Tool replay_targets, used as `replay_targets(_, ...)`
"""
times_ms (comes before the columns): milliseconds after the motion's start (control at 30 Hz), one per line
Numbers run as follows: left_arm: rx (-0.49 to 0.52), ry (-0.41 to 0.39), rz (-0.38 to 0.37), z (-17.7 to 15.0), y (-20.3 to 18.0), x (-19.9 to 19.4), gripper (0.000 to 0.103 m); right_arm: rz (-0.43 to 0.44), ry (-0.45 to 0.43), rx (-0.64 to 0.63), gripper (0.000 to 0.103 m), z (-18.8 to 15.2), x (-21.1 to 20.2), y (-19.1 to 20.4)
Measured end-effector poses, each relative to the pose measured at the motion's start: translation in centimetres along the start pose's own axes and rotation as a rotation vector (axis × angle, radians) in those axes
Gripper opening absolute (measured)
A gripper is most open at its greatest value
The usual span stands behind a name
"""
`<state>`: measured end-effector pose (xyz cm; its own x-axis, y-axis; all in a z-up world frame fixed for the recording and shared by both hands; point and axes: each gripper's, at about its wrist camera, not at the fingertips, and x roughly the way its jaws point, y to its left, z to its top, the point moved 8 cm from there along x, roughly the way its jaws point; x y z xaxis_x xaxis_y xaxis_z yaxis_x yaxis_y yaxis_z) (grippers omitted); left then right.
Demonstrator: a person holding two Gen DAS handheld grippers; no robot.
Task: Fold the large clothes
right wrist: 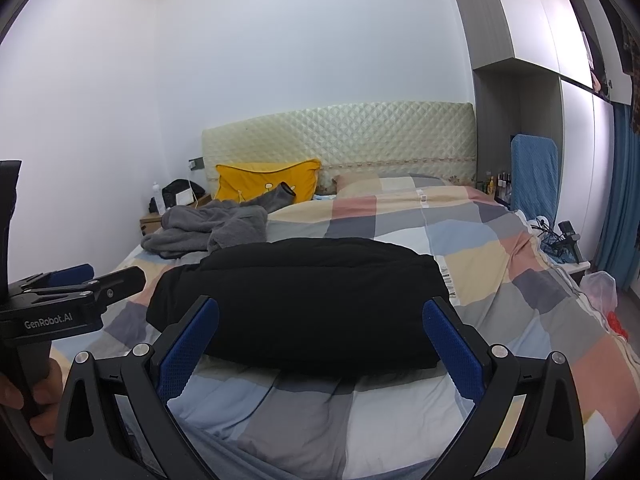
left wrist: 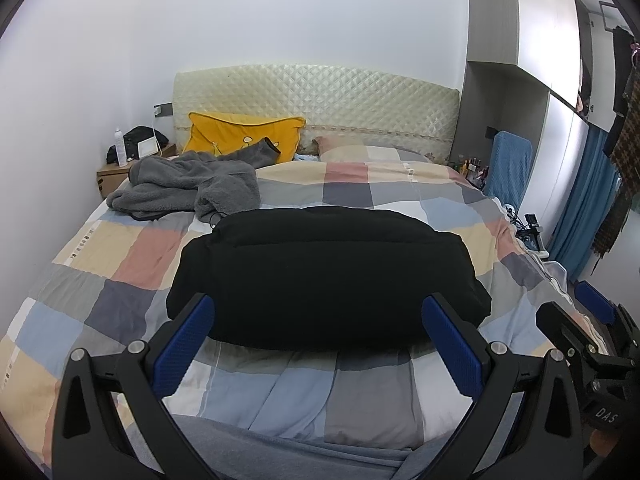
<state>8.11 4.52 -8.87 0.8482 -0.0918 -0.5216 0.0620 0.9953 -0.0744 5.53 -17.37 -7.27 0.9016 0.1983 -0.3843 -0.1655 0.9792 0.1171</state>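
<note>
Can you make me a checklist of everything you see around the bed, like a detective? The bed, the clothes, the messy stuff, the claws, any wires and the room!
Surface: checked quilt covering the bed, a little wrinkled.
Job's things: black garment folded into a thick bundle in the middle; grey fleece garment lying crumpled near the pillows, not folded.
Clutter: yellow pillow against the headboard; nightstand with a white bottle and a dark bag.
Claws: left claw open, holding nothing; right claw open, holding nothing. Both are short of the black garment.
Cables: tangle of dark wires beside the bed's right edge.
Surroundings: white wall, grey wardrobe, blue curtain.
</note>
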Motion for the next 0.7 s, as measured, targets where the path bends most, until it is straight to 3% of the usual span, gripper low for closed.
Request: replay_targets(700,0.008,0.010,-0.010,0.20,-0.72,-0.30,0.103,0.000,0.002,-0.006,0.103,-0.19,0.07,0.15)
